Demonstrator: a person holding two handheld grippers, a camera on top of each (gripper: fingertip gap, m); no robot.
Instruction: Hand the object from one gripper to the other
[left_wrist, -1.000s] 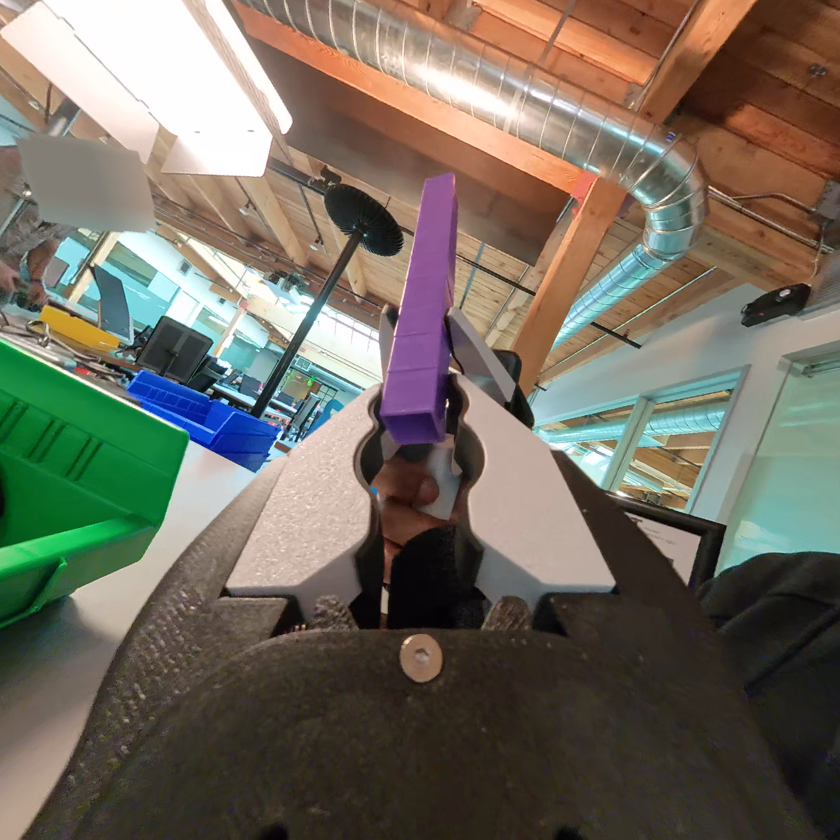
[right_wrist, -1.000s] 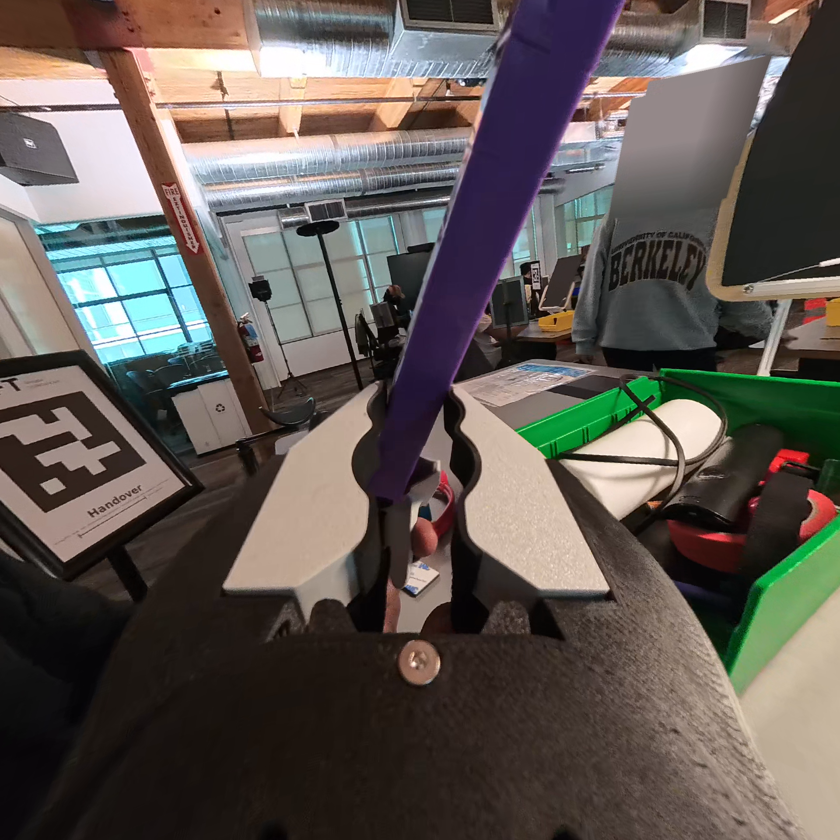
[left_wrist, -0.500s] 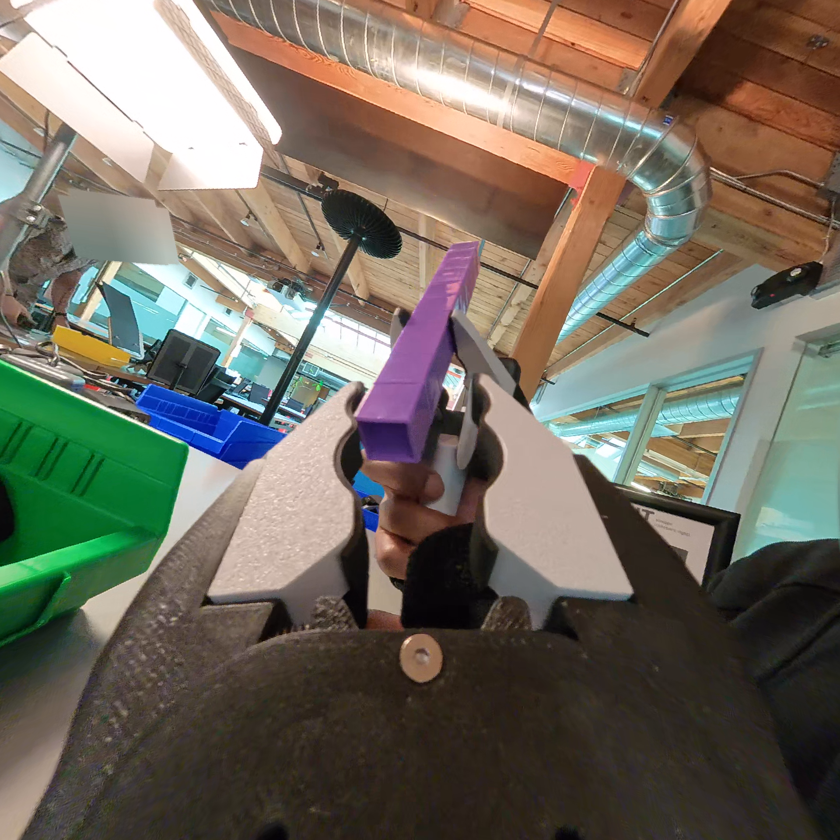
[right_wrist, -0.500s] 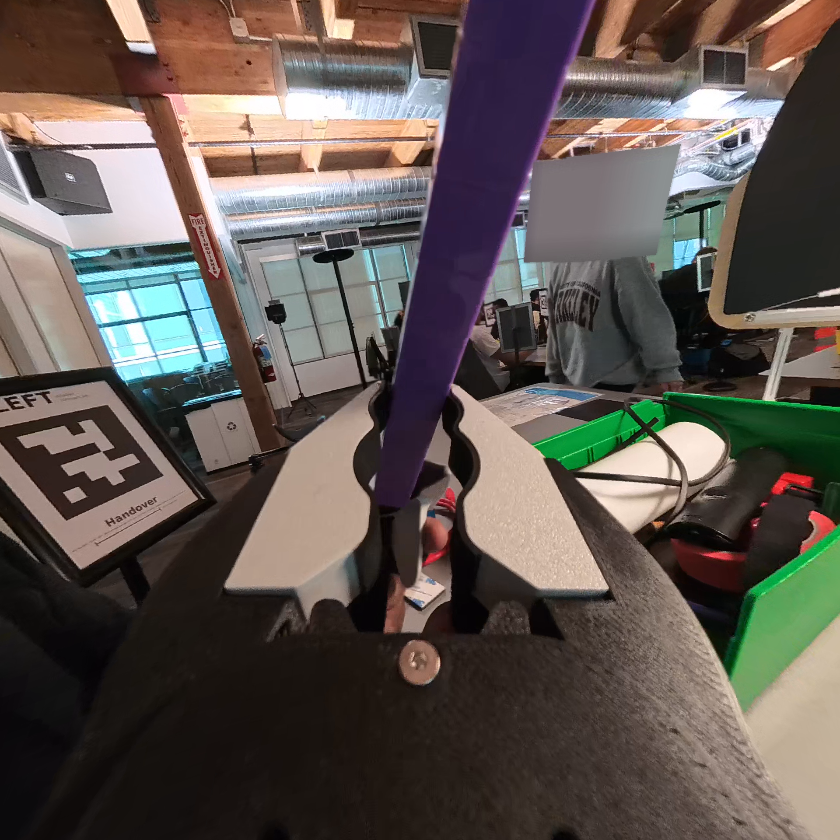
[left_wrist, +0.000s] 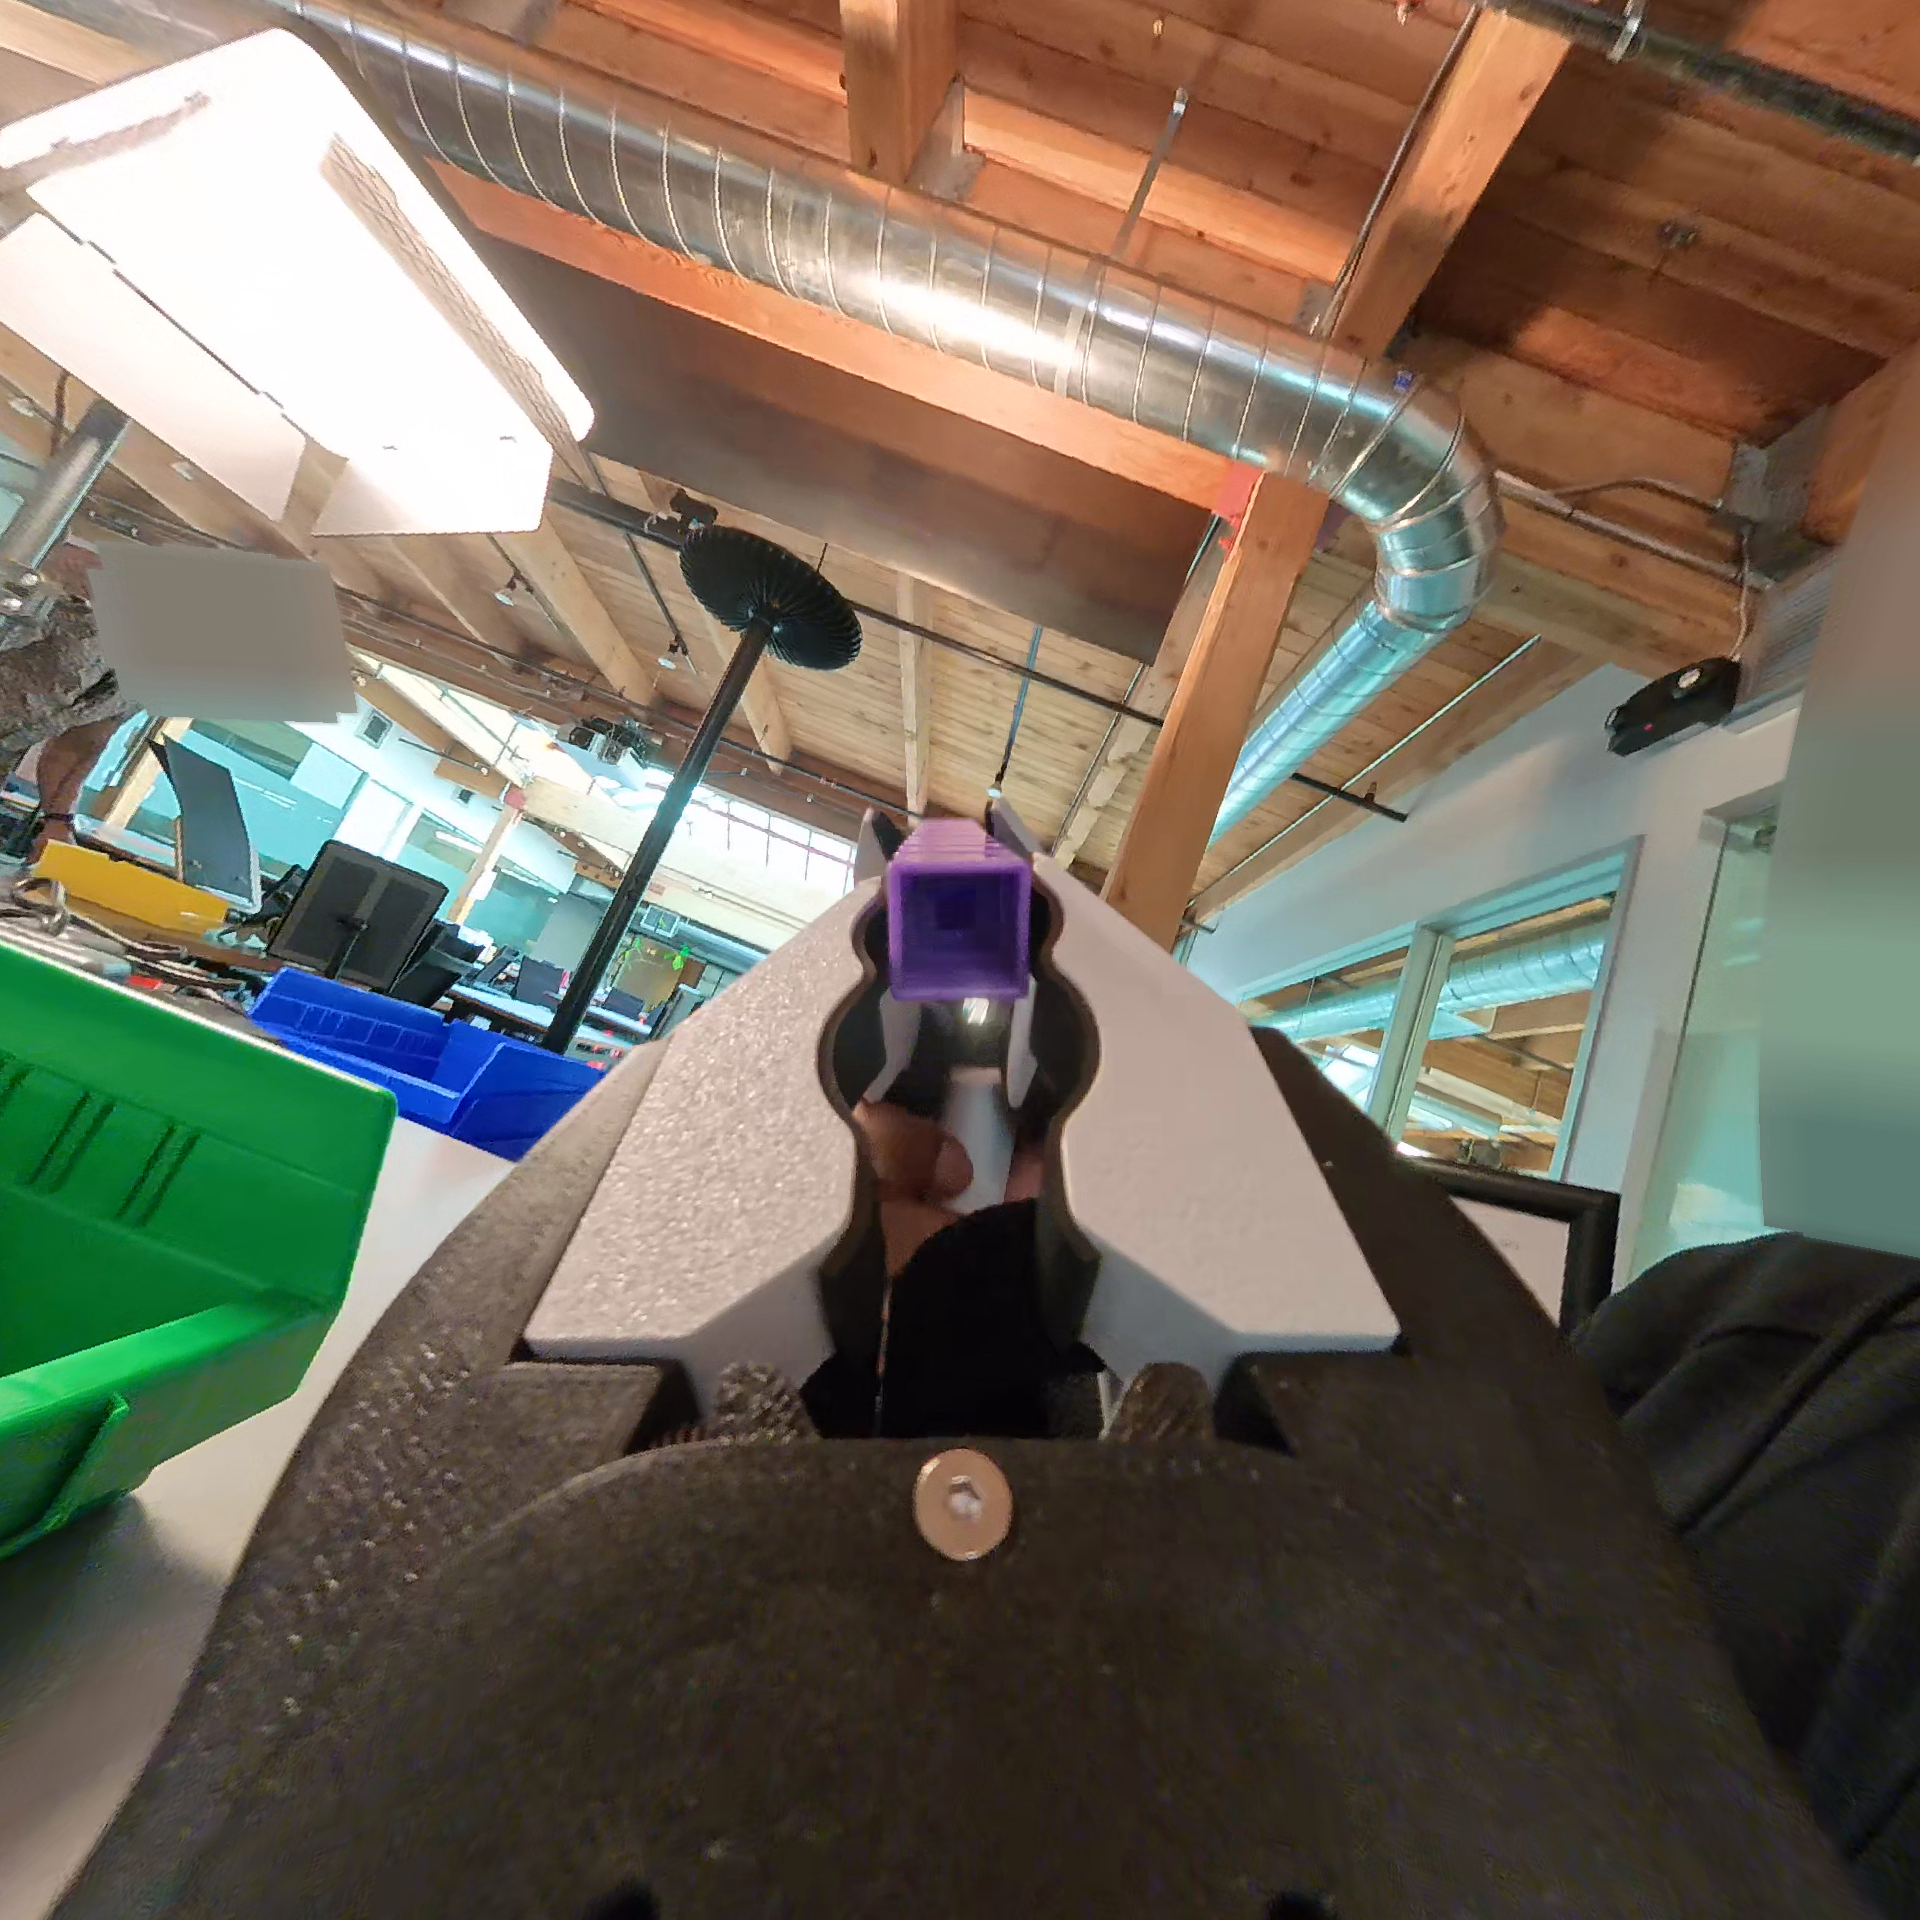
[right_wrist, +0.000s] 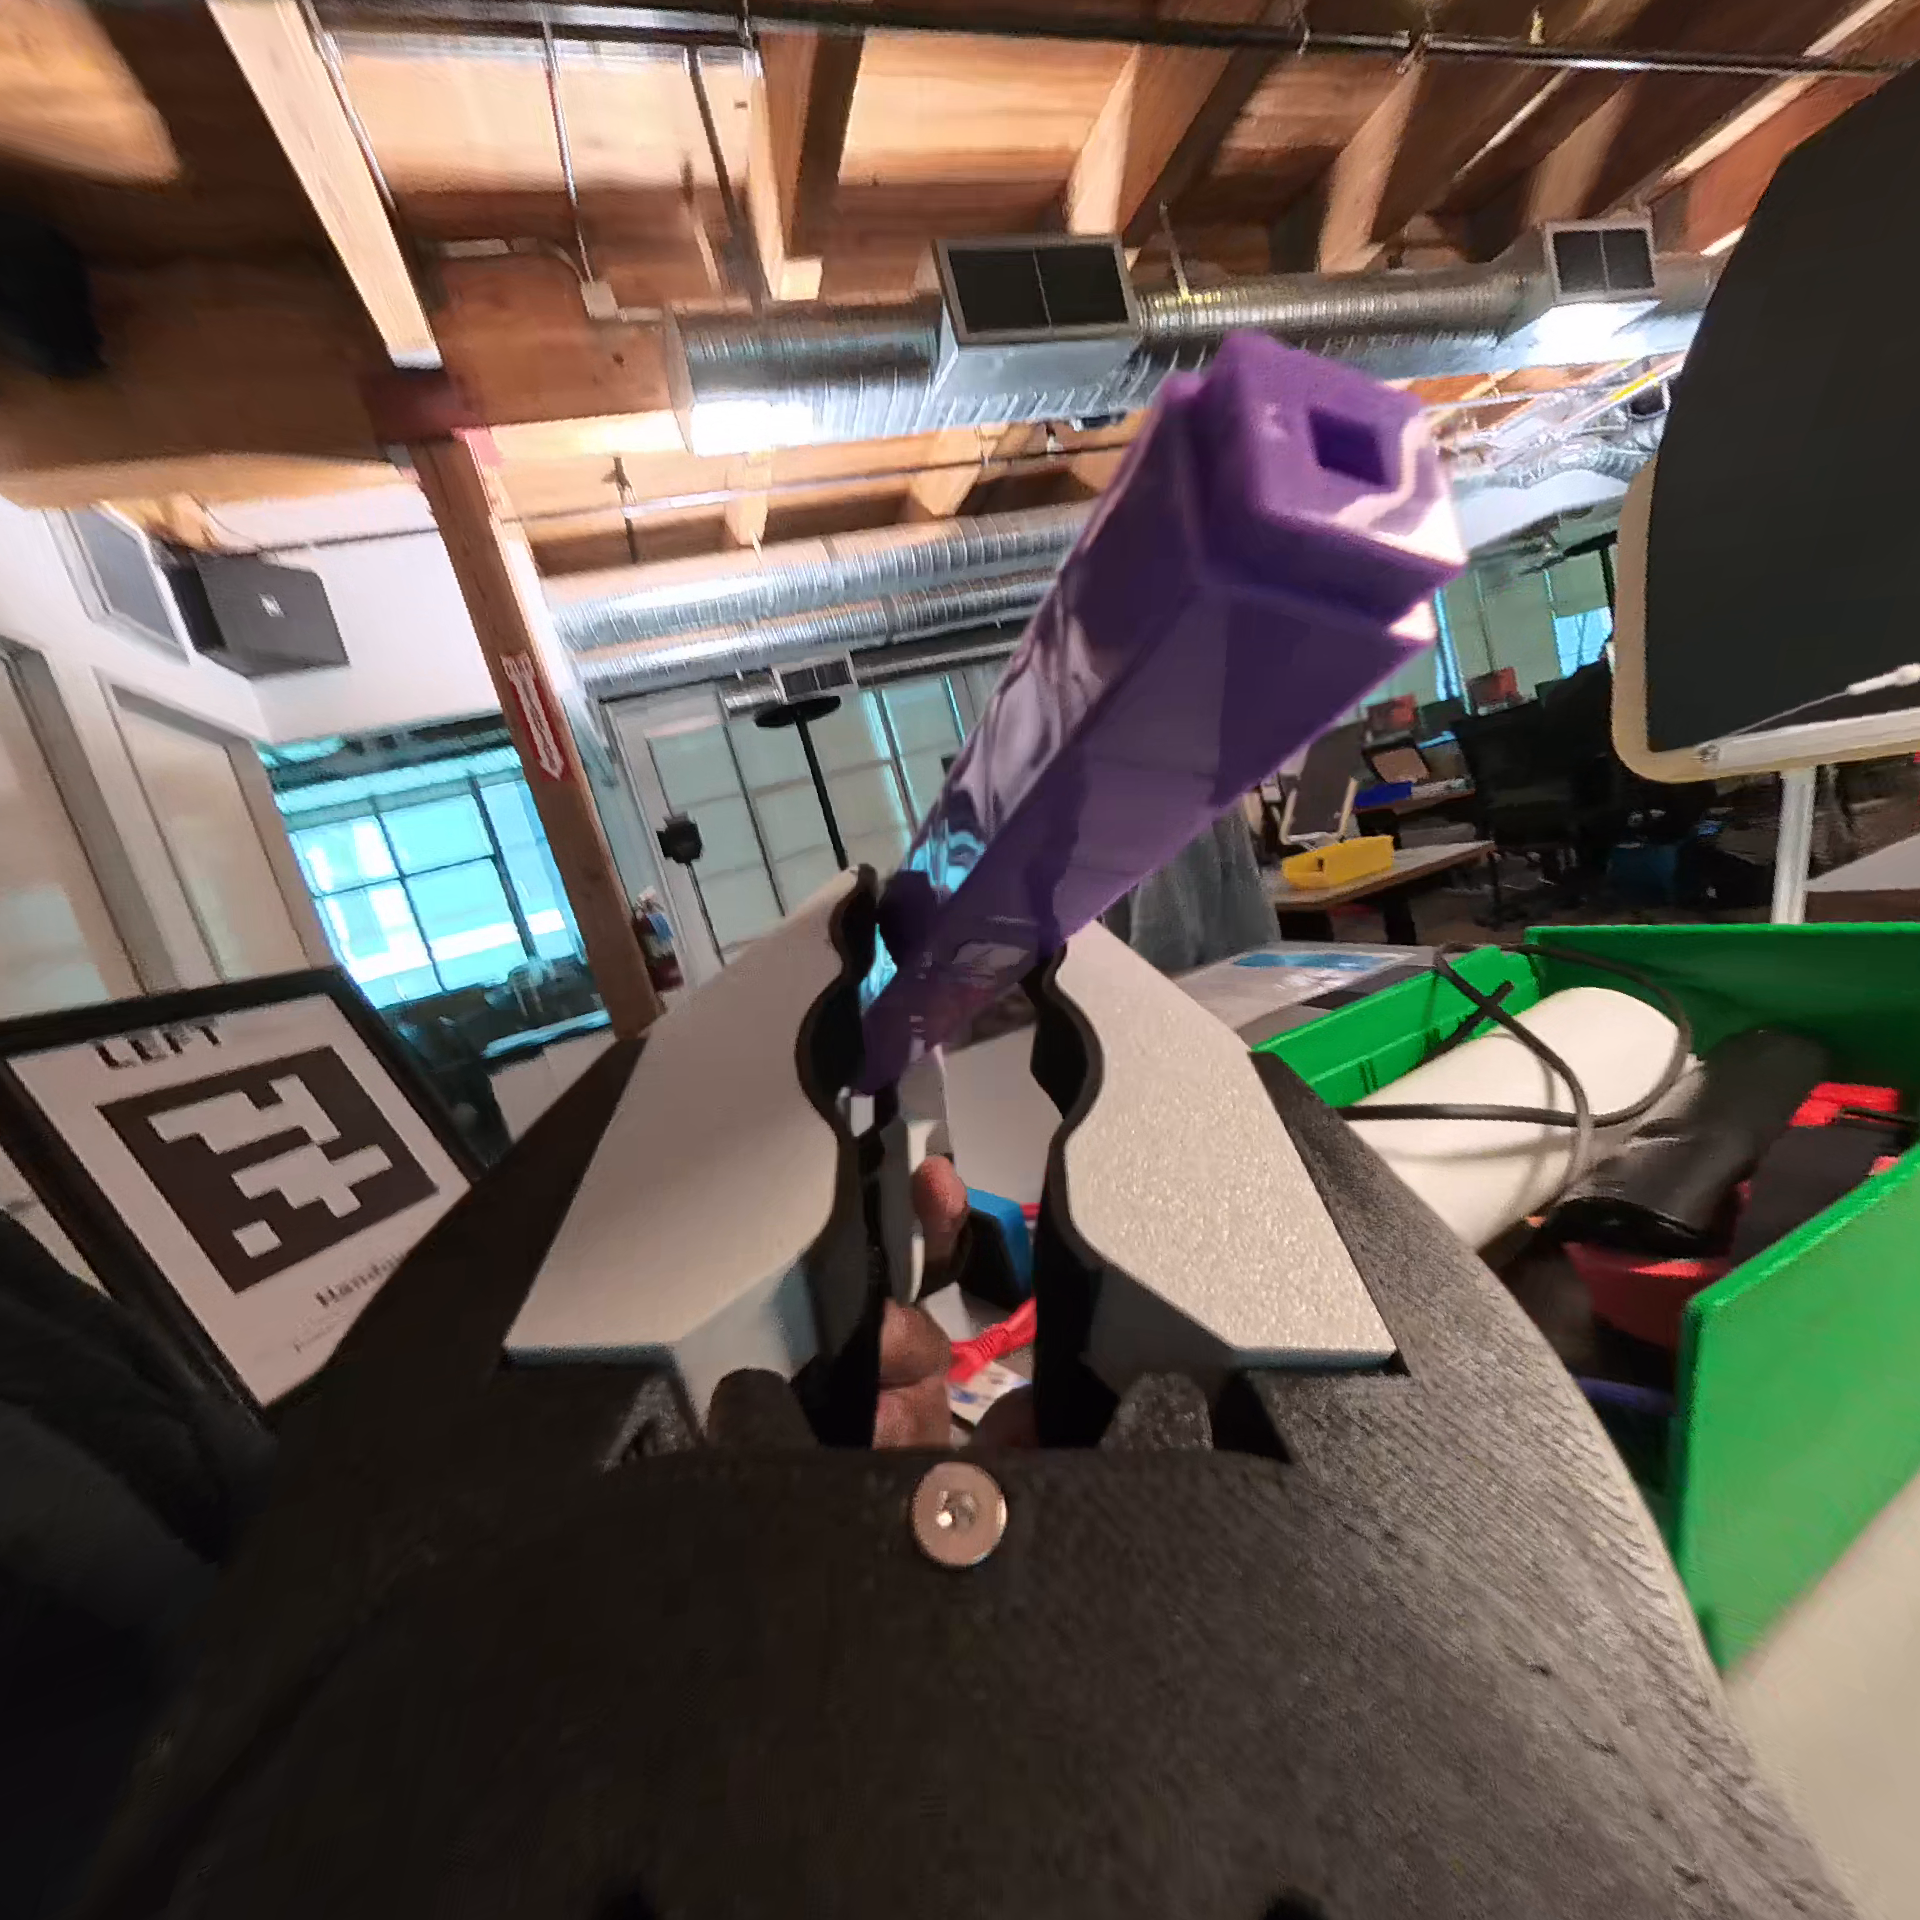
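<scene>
Tilting purple bar (both grippers gripping)

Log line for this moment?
phase: handover, mid-air | bar: purple, in both tools | left tool: shut on bar end | right tool: shut on bar

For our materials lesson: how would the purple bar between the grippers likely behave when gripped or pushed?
The purple bar is probably stiff: it juts straight from the right gripper without sagging. Likely light for its size, since its end looks hollow. Its flat sides should keep it from rolling.
</scene>
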